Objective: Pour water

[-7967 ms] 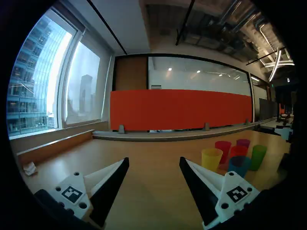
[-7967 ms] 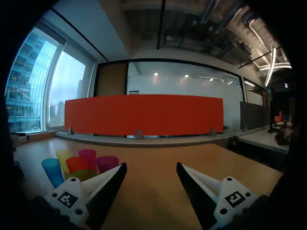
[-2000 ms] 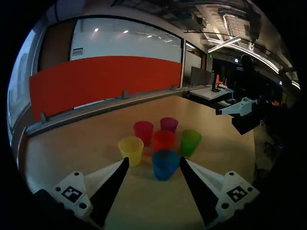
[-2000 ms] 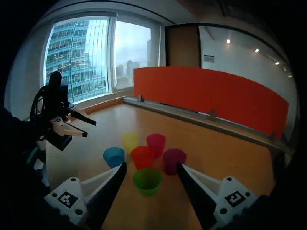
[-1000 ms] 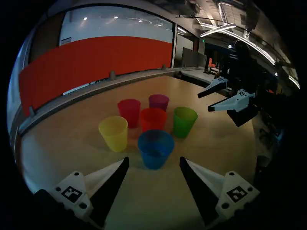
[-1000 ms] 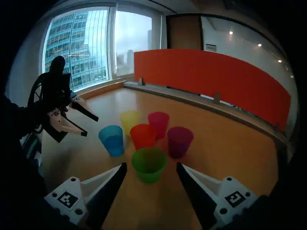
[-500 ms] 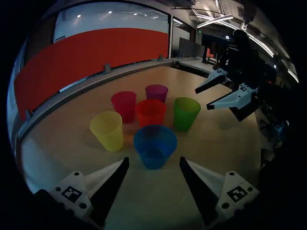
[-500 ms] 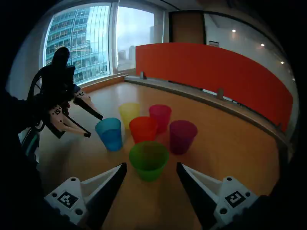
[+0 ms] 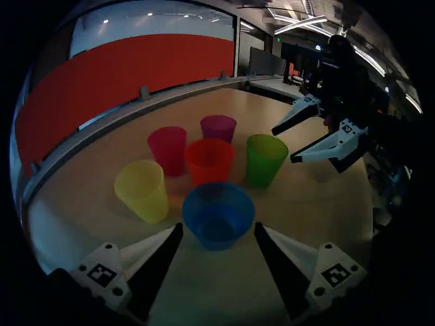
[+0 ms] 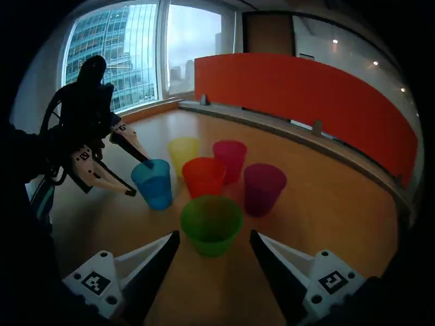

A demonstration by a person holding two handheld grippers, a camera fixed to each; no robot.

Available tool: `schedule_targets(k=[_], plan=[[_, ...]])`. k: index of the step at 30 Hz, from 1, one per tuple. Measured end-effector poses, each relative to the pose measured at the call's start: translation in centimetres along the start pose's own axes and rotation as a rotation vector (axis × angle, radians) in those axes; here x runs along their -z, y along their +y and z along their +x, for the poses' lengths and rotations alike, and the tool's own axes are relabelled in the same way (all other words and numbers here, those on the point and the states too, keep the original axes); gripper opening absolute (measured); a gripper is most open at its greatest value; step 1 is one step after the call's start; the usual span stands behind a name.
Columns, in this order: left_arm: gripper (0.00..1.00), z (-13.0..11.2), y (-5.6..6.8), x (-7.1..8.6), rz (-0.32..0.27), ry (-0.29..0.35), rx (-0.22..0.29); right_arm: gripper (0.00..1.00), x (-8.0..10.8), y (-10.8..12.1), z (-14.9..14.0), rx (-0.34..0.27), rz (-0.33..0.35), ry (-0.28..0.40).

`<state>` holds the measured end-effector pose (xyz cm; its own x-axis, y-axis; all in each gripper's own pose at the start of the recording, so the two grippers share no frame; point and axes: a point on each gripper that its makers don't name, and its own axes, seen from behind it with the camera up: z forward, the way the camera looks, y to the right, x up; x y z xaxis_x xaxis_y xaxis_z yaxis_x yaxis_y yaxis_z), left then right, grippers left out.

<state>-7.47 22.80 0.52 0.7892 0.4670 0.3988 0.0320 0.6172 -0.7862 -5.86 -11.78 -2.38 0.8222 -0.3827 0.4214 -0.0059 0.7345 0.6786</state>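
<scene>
Several coloured plastic cups stand upright in a tight cluster on the wooden table [image 9: 321,206]. My left gripper [image 9: 217,244] is open just in front of the blue cup [image 9: 218,215], whose near side reaches the gap between the fingertips. Behind it stand the yellow cup [image 9: 140,190], orange cup [image 9: 209,160], pink cup [image 9: 167,149], purple cup [image 9: 218,127] and green cup [image 9: 265,159]. My right gripper [image 10: 215,244] is open with the green cup [image 10: 211,224] just ahead of its fingertips. Seen from the right gripper view, the left gripper [image 10: 141,176] straddles the blue cup [image 10: 154,185]. I cannot see any water.
A long red partition [image 10: 304,103] runs along the table's far edge, with tall windows [image 10: 119,60] beyond. A person's dark sleeve [image 10: 81,119] holds the left gripper. The right gripper [image 9: 284,145] hangs open beside the green cup. Bare tabletop [image 10: 331,239] lies right of the cups.
Both grippers have dropped and closed in on the cluster: the blue cup has come up to my left fingertips and the green cup to my right fingertips. The cups have not moved.
</scene>
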Motion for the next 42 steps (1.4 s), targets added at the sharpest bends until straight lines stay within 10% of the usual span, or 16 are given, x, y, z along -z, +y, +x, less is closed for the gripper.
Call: schedule_targets(k=[42], plan=[[0.89,1.1,0.0,-2.2,-0.014,-0.010,-0.018,1.00,-1.4,-0.1,-0.1,0.019,0.011,-0.016]])
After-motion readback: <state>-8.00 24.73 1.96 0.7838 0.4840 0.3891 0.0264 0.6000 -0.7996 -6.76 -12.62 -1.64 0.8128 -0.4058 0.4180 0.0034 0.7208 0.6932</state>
